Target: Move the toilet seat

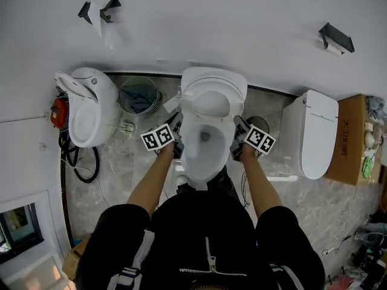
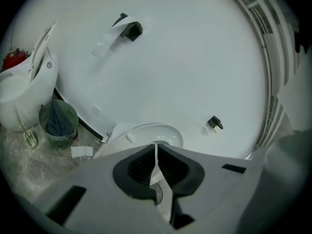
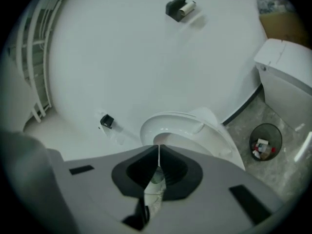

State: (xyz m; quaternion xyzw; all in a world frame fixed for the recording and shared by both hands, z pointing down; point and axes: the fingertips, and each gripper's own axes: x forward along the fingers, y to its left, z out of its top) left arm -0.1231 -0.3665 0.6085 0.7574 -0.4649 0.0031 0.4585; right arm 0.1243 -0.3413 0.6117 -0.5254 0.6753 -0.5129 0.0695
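So the seat (image 1: 210, 101) is seen tipped up at the back of the bowl (image 1: 202, 159), at 12 o'clock in the head view, leaning toward the wall. That's how it reads, anyway; how far up it stands can't be nailed down from above. The left gripper (image 1: 176, 140) is held at the bowl's 9 o'clock and the right gripper (image 1: 239, 140) at its 3 o'clock, each just beside the rim. Both pairs of jaws are closed down to a hairline slit. Nothing is pinched in either, and only white porcelain further off is glimpsed through the gap. In each gripper's own view the seat ring is found straight ahead and a bit up, at 12 o'clock of the jaws and clear of them. Its long axis is laid along the bowl's 12–6 line, so it's flanked evenly by the two hands and neither can be called nearer. Whatever is meant for the seat next, it'd probably be reached forward and up from both sides together, with the jaws opened first.
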